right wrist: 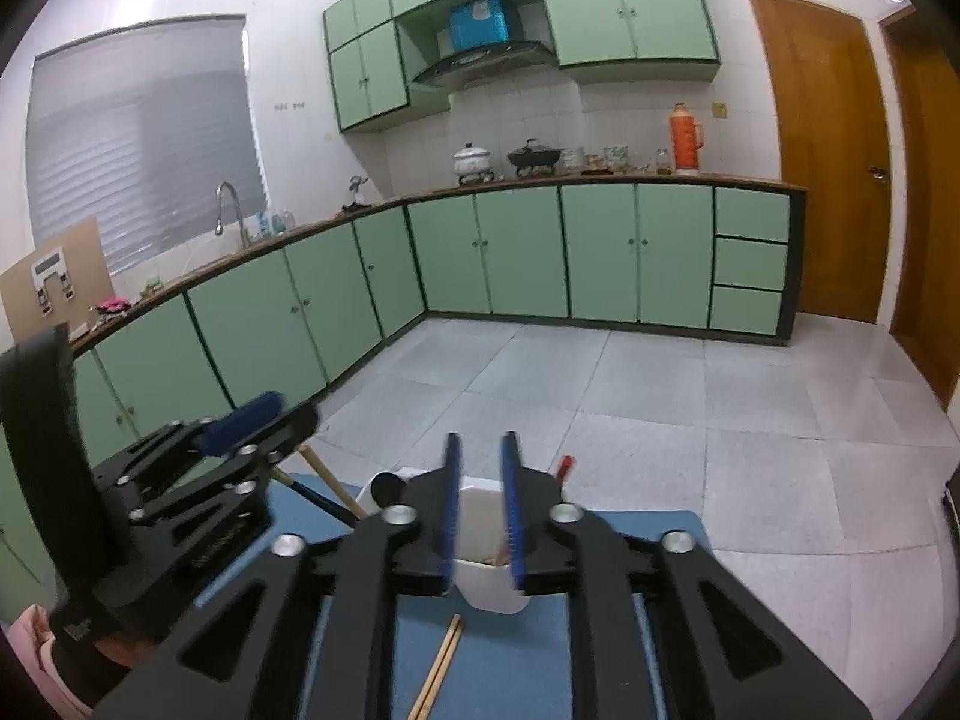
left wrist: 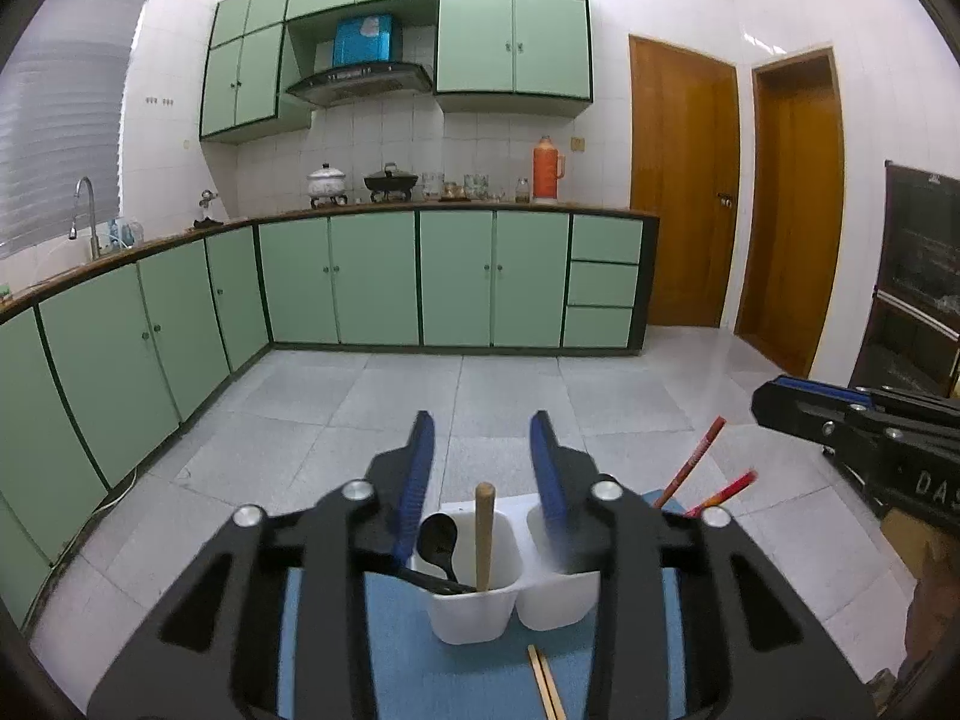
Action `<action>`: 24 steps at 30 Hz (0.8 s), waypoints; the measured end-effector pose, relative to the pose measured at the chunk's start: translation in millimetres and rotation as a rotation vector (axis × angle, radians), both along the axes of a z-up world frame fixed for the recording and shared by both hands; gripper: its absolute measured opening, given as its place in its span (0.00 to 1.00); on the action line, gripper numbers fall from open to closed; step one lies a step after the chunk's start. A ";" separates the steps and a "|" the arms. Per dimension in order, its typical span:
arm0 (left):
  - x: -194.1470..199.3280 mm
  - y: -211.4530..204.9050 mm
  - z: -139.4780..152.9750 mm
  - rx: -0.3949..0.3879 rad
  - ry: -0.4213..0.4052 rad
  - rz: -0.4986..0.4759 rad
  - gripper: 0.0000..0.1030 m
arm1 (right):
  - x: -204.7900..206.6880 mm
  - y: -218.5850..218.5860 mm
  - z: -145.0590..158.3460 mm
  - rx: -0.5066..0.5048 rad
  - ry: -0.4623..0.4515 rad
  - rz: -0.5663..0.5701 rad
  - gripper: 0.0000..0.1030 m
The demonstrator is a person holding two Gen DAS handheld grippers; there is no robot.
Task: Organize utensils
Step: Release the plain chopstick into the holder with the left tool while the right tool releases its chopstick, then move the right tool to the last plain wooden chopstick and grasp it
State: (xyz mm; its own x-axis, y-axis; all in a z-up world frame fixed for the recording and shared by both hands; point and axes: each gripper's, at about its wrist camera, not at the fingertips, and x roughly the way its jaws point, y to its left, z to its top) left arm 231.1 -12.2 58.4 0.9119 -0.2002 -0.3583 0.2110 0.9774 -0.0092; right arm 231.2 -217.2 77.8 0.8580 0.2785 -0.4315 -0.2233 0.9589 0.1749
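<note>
A: Both the left gripper [left wrist: 483, 468] and right gripper [right wrist: 483, 495] have jaws apart and empty; bamboo chopsticks [left wrist: 546, 684] lie on the blue tabletop [left wrist: 396, 648] just before the white holder [left wrist: 474, 612]

B: I'd come down low and pinch the pair together

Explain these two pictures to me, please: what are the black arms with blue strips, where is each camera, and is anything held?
There is no robot here: a person holds a two-finger tool in each hand, and each tool carries a wide-angle camera looking along its fingers. The left view shows the left gripper, the right view the right gripper. Both stand open with nothing between the blue pads. Below them, on a blue mat, is a white divided holder with a black ladle, a wooden handle and red chopsticks in it. Two wooden chopsticks lie loose on the mat.
</note>
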 end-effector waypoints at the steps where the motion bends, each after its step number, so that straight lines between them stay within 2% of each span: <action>1: -5.7 2.4 3.1 -0.005 -0.011 -0.001 0.38 | -6.3 -5.3 2.1 0.005 -0.009 -0.016 0.22; 4: -26.0 9.4 10.2 -0.021 -0.046 0.008 0.54 | -24.9 -15.4 4.9 0.021 -0.030 -0.047 0.31; 6: -40.8 13.4 12.6 -0.029 -0.063 0.013 0.62 | -41.9 -20.2 4.5 0.020 -0.052 -0.075 0.47; 7: -49.3 15.6 12.9 -0.034 -0.069 0.017 0.68 | -51.5 -22.0 3.2 0.019 -0.064 -0.085 0.50; 11: -83.0 22.4 4.2 -0.054 -0.070 0.019 0.82 | -83.8 -23.8 -9.3 0.009 -0.077 -0.119 0.70; 12: -89.8 22.8 1.3 -0.052 -0.068 0.022 0.86 | -93.4 -23.9 -14.9 0.010 -0.076 -0.125 0.72; 15: -108.1 22.5 -9.8 -0.039 -0.055 0.024 0.86 | -115.4 -23.9 -32.9 0.027 -0.052 -0.133 0.77; 24: -154.6 35.7 -61.5 0.015 0.055 0.049 0.88 | -152.8 -7.4 -95.6 0.022 0.070 -0.142 0.77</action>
State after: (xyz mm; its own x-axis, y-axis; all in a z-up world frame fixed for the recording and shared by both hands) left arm 76.4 23.5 -3.0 0.8992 -0.1499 -0.4110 0.1623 0.9867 -0.0049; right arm 78.4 -224.5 -17.8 0.8575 0.1671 -0.4865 -0.0728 0.9757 0.2068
